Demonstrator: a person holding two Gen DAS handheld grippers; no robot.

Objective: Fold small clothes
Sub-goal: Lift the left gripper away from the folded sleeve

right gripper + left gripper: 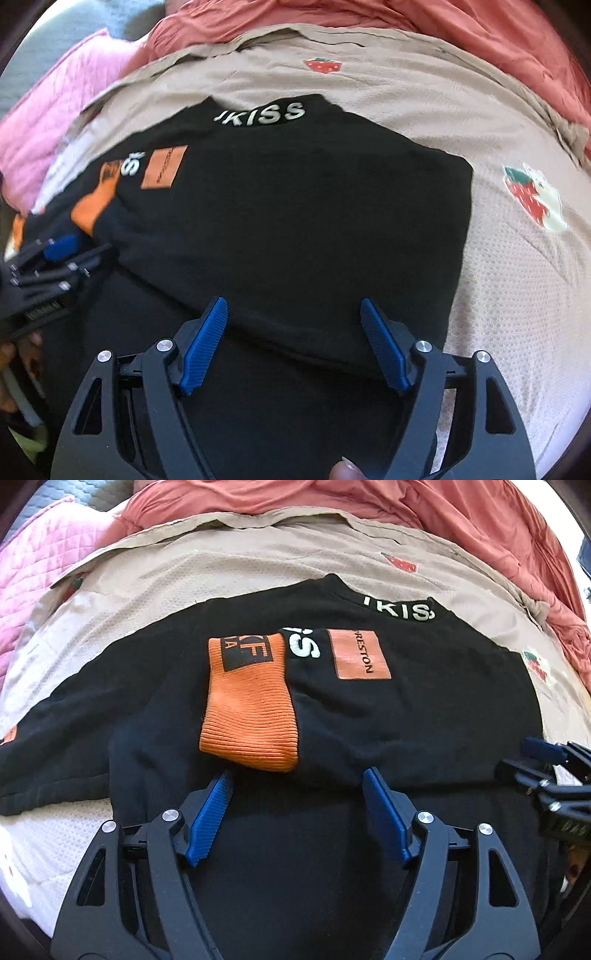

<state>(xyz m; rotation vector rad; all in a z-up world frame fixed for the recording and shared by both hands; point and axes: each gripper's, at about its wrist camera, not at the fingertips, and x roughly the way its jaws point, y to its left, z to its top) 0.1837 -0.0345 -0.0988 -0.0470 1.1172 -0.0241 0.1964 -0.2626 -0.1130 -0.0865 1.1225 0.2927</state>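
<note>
Left wrist view: I see the black sweater (332,716) lying flat on the beige sheet (184,576), collar at the far end. One orange cuff (249,705) is folded in across the chest, so the sleeve fold is partly done. The left gripper (297,775) stands wide and empty above the near hem.

Right wrist view: the long axis runs from collar toward me (hem nearest). The right gripper (293,304) is wide, holding nothing. I judge the hem-to-collar fold remains.
</note>
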